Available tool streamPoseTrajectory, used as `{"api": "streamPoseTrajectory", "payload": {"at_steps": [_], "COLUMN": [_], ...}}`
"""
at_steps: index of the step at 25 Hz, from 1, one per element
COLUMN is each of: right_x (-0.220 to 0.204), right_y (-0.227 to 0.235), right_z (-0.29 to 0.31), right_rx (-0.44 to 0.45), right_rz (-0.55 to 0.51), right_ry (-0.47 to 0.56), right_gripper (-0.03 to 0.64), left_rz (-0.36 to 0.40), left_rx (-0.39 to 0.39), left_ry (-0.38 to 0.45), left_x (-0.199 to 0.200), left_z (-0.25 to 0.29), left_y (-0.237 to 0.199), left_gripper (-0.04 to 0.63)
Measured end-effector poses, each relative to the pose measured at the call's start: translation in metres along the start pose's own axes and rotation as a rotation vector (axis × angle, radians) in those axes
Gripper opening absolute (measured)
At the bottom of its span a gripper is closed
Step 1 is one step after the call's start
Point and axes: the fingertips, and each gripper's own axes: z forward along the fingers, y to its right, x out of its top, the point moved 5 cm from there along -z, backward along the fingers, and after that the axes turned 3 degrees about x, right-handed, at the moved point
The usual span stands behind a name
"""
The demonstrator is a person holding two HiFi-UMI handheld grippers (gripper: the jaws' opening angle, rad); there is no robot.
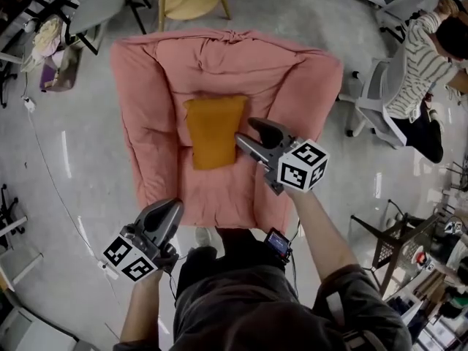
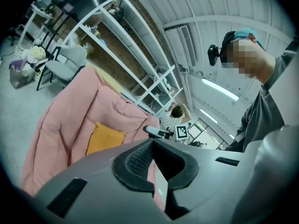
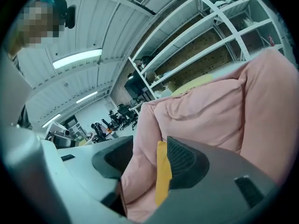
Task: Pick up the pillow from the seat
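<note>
The pillow [image 1: 214, 131] lies flat at mid-frame on the seat [image 1: 150, 108], not yet lifted. Our right claw [image 1: 244, 130] is at its right edge, released, with the pillow's edge in the gap between the jaws. We cannot tell whether a pad touches it. We judge the grasp and the lift are both left to do. Our left claw [image 1: 175, 207], at lower left, stands slightly apart, on nothing. The pillow's underside is hidden.

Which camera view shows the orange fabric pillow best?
The head view: the whole orange fabric pillow lies on the pink padded armchair. The left gripper view shows one part, the right gripper view only a narrow strip.
</note>
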Motion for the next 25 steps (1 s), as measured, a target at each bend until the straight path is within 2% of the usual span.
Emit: {"api": "streamPoseTrajectory", "payload": {"at_steps": [5, 16, 21, 25], "right_x": [-0.015, -0.043, -0.059, -0.070], "right_y": [0.038, 0.104, 0.132, 0.146], "right_z": [0.023, 0.066, 0.080, 0.092], "right_rx": [-0.021, -0.075, -0.102, -0.087], "right_rz": [0.023, -0.009, 0.009, 0.024], "right_ry": [-0.015, -0.073, -0.078, -0.084], "right_gripper": [0.233, 0.298, 0.309, 0.310], "left_rz": [-0.017, -0.077, -0.109, -0.122], "left_rx": [0.010, 0.054, 0.058, 0.066], "left_ry": [-0.039, -0.101, -0.115, -0.127], "left_x": [-0.007, -0.031, -0.040, -0.044], "left_z": [0.007, 0.001, 0.005, 0.006], "left_y": [-0.013, -0.039, -0.045, -0.049], "left_gripper": [0.011, 0.011, 0.011, 0.011]}}
